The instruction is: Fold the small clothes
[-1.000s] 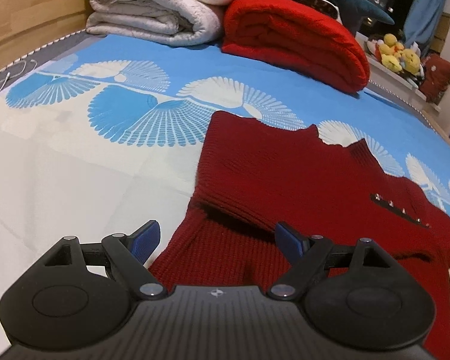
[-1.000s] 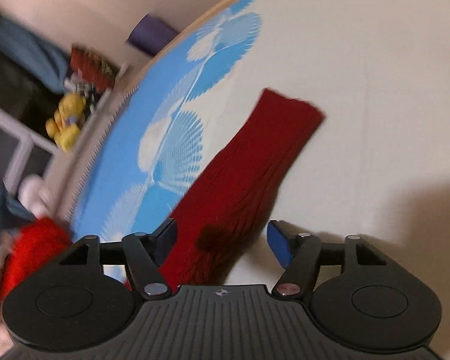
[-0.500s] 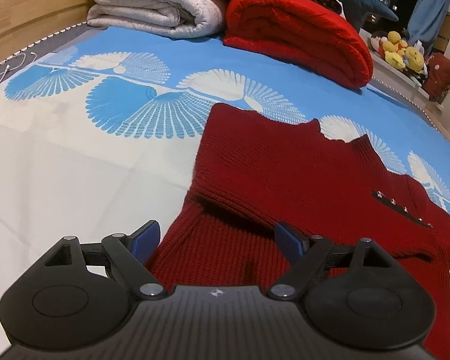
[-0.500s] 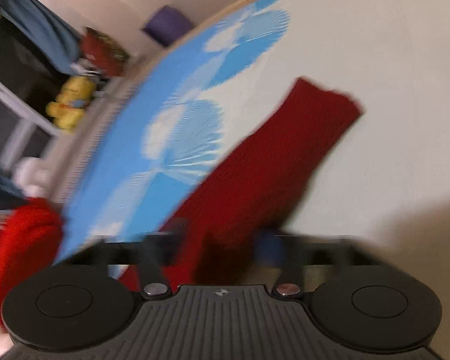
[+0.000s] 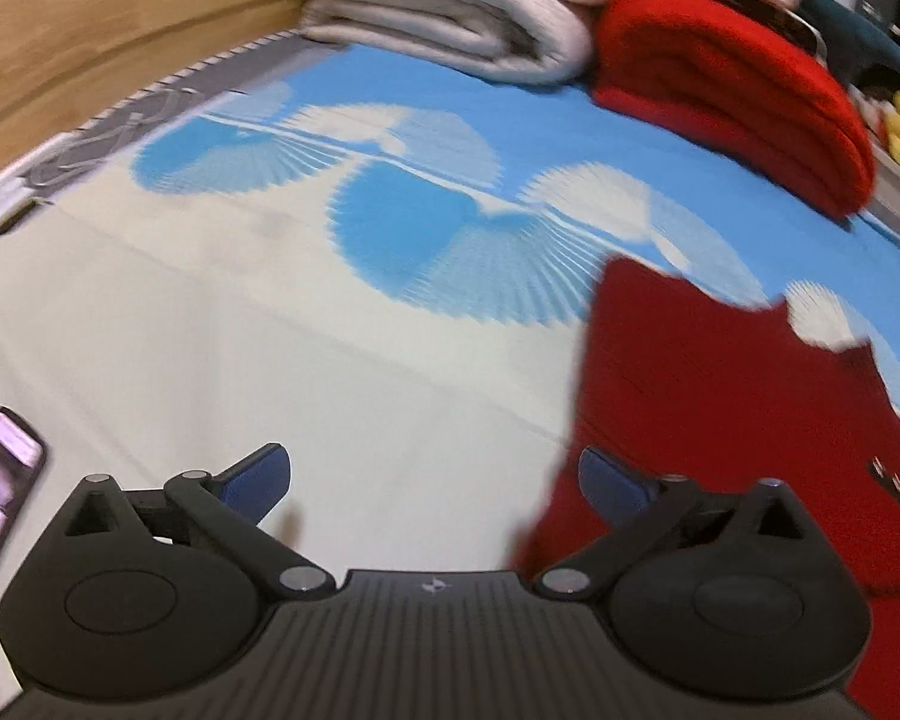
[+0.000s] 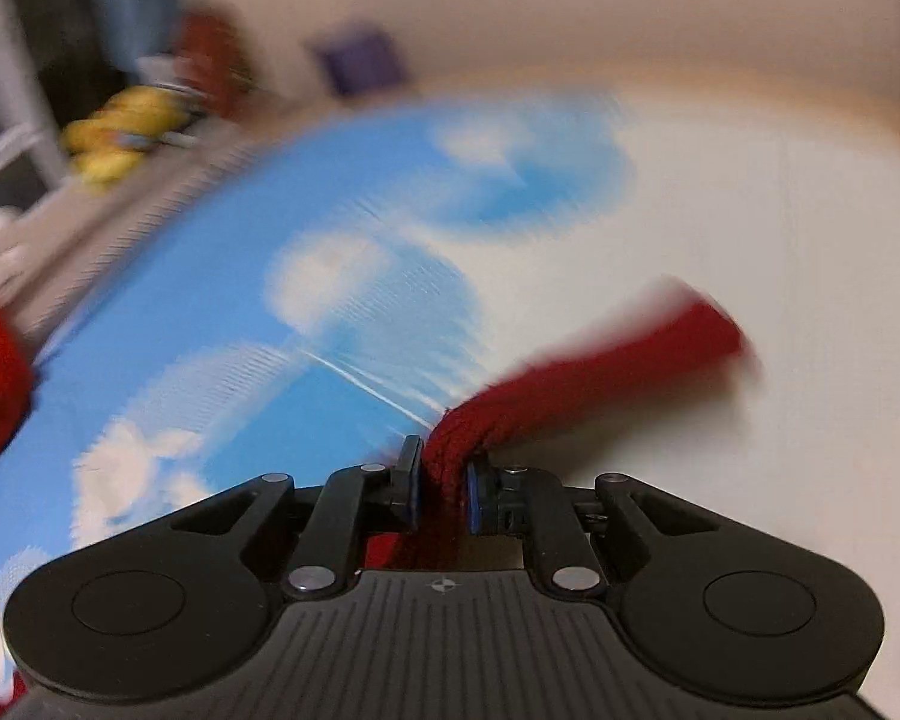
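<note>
Right claw (image 6: 441, 489) pinching red sleeve (image 6: 600, 372)

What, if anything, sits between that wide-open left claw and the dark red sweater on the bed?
Nothing visible does. The left gripper stands open over bare bedsheet, and the dark red sweater lies just beside its right-hand finger. The phone is off to the other side. The right gripper is clamped on the sleeve.
</note>
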The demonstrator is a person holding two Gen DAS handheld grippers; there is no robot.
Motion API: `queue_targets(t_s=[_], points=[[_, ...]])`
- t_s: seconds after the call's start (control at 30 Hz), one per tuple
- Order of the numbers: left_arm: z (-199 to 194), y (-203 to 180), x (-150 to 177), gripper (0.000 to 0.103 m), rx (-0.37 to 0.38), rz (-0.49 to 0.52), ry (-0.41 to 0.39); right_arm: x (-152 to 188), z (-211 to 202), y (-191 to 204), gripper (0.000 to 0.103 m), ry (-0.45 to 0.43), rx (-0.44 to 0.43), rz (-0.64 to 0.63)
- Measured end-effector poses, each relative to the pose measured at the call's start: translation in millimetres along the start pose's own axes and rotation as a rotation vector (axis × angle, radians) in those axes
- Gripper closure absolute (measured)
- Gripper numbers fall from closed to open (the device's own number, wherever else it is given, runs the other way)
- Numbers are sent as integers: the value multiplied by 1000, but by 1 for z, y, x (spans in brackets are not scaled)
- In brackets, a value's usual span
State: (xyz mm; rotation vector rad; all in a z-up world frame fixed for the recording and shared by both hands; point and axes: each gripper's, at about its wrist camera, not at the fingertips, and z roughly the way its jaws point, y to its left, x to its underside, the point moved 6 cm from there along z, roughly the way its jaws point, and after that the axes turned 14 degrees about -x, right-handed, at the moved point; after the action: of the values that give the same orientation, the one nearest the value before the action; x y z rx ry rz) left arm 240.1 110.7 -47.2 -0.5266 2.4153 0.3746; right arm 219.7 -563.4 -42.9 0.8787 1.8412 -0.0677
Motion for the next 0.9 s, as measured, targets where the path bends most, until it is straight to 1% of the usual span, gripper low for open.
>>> queue_targets(t_s=[0.03,0.1,0.13,0.17,0.2,0.23,0.27,0.3,0.33,0.37,0.4,0.43,0.47,0.5,0.53,0.6,0.63,0.7,0.8,0.83,0.87,0.9], points=[[1,8,-5,0,-18,-13,-5,-3,-13,37,88,-36,-60,-106],[6,25,-14,0,-64,-42,-5,1,-37,104,88,-94,-176,-253],[8,35,-19,0,-82,-61,-1,11,-53,144,88,-122,-249,-334],[12,45,-23,0,-98,-89,9,26,-67,180,88,-139,-320,-413],[15,52,-26,0,-106,-111,19,44,-79,209,88,-138,-389,-475],[18,60,-28,0,-109,-138,34,71,-90,241,87,-108,-477,-537],[22,66,-30,0,-108,-162,49,105,-98,270,84,-38,-574,-593],[24,71,-30,0,-101,-185,66,138,-102,290,71,58,-659,-635],[26,75,-30,0,-90,-206,84,181,-107,308,50,211,-750,-687],[29,77,-30,0,-81,-221,100,215,-112,316,45,324,-794,-740],[29,79,-29,0,-67,-231,117,241,-118,317,45,394,-813,-804],[30,79,-28,0,-45,-236,134,256,-125,315,45,417,-813,-856],[29,79,-26,0,-24,-236,144,265,-132,308,45,414,-803,-900],[27,78,-24,0,-8,-235,148,265,-136,299,42,408,-790,-912],[25,77,-24,0,8,-231,145,256,-136,287,36,411,-760,-888],[21,72,-23,0,22,-213,134,228,-133,267,31,416,-707,-794],[19,69,-23,0,29,-202,131,210,-131,253,31,410,-674,-734],[16,62,-21,0,41,-190,134,172,-129,223,30,374,-576,-599],[15,52,-17,0,47,-173,140,130,-122,169,29,304,-424,-414],[16,48,-16,0,47,-161,141,131,-128,151,29,287,-389,-362],[16,45,-13,0,46,-142,143,126,-124,134,29,279,-351,-306],[16,41,-11,0,50,-118,146,124,-119,120,29,289,-326,-262]])
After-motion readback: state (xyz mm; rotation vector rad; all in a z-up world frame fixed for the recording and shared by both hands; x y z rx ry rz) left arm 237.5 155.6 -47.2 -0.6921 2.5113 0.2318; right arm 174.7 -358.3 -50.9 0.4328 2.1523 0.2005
